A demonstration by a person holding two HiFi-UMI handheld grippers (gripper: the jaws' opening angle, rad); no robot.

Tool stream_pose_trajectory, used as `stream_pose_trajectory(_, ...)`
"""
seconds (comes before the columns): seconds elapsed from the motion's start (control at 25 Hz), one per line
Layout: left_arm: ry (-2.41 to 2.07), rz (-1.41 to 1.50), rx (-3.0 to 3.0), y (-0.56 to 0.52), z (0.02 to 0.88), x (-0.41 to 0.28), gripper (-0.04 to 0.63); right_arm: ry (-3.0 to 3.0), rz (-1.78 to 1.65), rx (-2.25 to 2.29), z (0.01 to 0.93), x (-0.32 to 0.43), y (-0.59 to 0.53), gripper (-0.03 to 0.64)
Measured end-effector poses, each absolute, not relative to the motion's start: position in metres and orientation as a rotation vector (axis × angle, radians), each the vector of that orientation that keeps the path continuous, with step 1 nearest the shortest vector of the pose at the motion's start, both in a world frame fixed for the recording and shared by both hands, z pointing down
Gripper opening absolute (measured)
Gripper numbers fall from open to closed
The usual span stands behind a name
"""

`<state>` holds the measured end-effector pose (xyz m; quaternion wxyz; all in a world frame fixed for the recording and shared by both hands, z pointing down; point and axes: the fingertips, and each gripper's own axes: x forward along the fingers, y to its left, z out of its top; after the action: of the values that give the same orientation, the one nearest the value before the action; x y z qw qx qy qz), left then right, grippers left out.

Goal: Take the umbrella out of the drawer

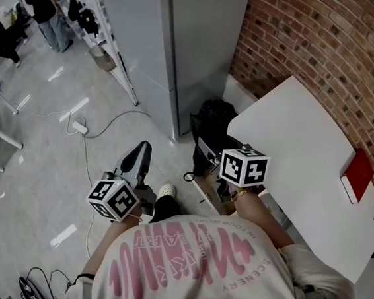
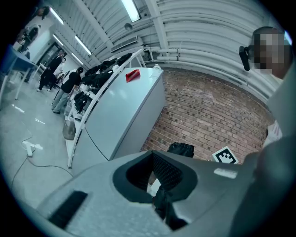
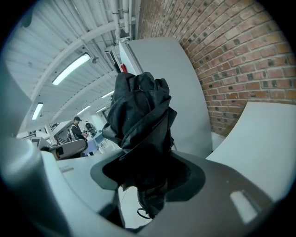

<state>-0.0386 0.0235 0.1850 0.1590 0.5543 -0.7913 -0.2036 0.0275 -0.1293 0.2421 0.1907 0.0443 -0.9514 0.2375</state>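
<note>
A black folded umbrella [image 3: 141, 120] stands up between my right gripper's [image 3: 149, 159] jaws, which are shut on its lower part; a small loop hangs under it. From the head view the umbrella [image 1: 214, 115] is a black bundle just past the right gripper [image 1: 208, 146], in front of the table's left corner. Below it an open drawer [image 1: 204, 192] with a pale wooden edge shows under the table. My left gripper [image 1: 142, 149] hangs over the floor to the left, jaws together with nothing in them. In its own view the left gripper [image 2: 156, 155] points level toward the brick wall.
A white table [image 1: 305, 164] with a red book [image 1: 357, 175] runs along the brick wall [image 1: 330, 48]. A tall grey cabinet [image 1: 179, 38] stands behind the drawer. A cable and power strip [image 1: 78, 127] lie on the floor at left. People stand far off by a rack [image 1: 100, 23].
</note>
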Motion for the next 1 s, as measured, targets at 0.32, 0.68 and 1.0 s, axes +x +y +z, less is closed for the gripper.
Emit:
stream_pose_trajectory(0.32,-2.260,-0.535,1.615,0.020,0.182,-0.018,0.005,-2.713,0.651,0.114,0.226,0.044,-0.122,0.242)
stream_pose_trajectory(0.68,-2.295,-0.518,1.601,0.032,0.177,-0.011,0.005,-2.757,0.640,0.102,0.206,0.058,-0.108,0.242)
stream_pose_trajectory(1.0,-2.321,-0.492,1.600,0.042,0.177,-0.009,0.005,-2.806,0.576,0.074,0.188,0.060,-0.089,0.242)
